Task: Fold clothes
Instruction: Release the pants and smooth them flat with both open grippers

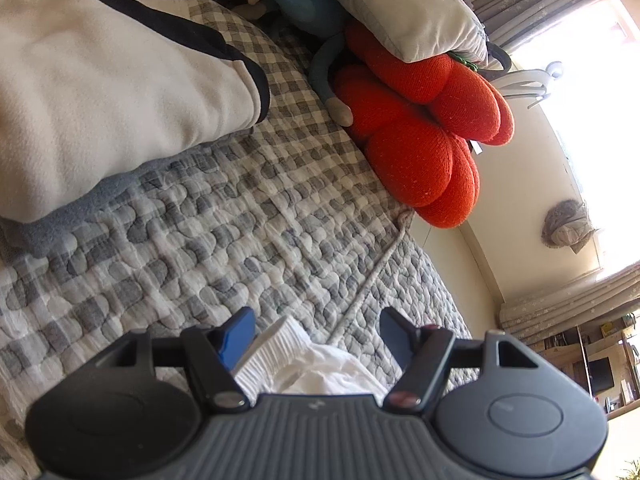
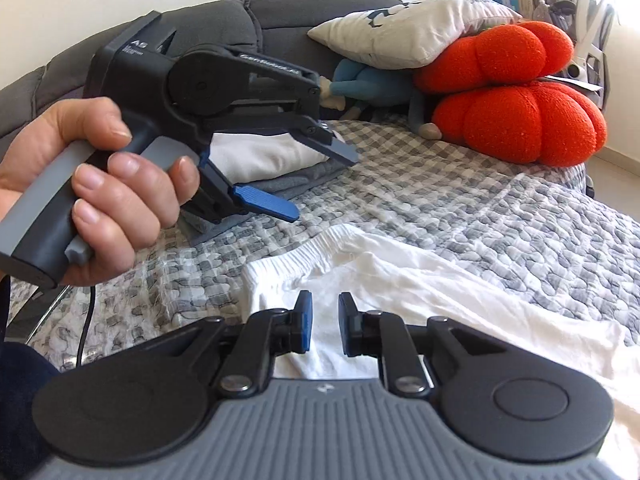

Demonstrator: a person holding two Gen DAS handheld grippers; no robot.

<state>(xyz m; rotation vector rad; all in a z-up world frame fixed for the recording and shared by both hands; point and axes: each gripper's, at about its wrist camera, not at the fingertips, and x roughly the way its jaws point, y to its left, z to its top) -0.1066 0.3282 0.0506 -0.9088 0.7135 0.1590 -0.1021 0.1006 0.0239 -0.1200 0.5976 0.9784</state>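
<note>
A: Right wrist view first. Right tongs [image 2: 325, 307] hang over the white garment [image 2: 400, 280], jaws a narrow gap apart, nothing pinched. Cloth lies under them, not between the pads as far as I can tell.

B: Garment location?

A: On the bed [image 2: 500, 208], spread flat on the grey check quilt. Elastic waistband [image 2: 304, 250] faces the sofa-back side. This view also shows the left tongs [image 2: 324, 184] from the side, in a hand [image 2: 100, 184], above the quilt, jaws wide apart and empty.

B: Left wrist view?

A: The same left tongs [image 1: 316, 330], jaws wide. Waistband corner [image 1: 280, 344] sits low between the fingers, pads not pressing it. This view shows the folded stack [image 1: 112, 92] big and close: cream piece on top, black trim, grey piece beneath. The right view gets only a sliver of the stack [image 2: 260, 156] behind the left tongs.

B: Anything only one view gives?

A: Left view shows the quilt's edge seam [image 1: 380, 264] and the wall and window beyond. Right view shows the dark sofa back [image 2: 280, 12] and how far the garment runs to the right.

B: Edges, room?

A: Red cushions [image 2: 516, 120] and a pillow [image 2: 408, 28] crowd the far end, a blue plush toy [image 2: 360, 84] under the pillow. Open quilt lies between stack, cushions and garment. The garment's right side runs out of frame.
</note>
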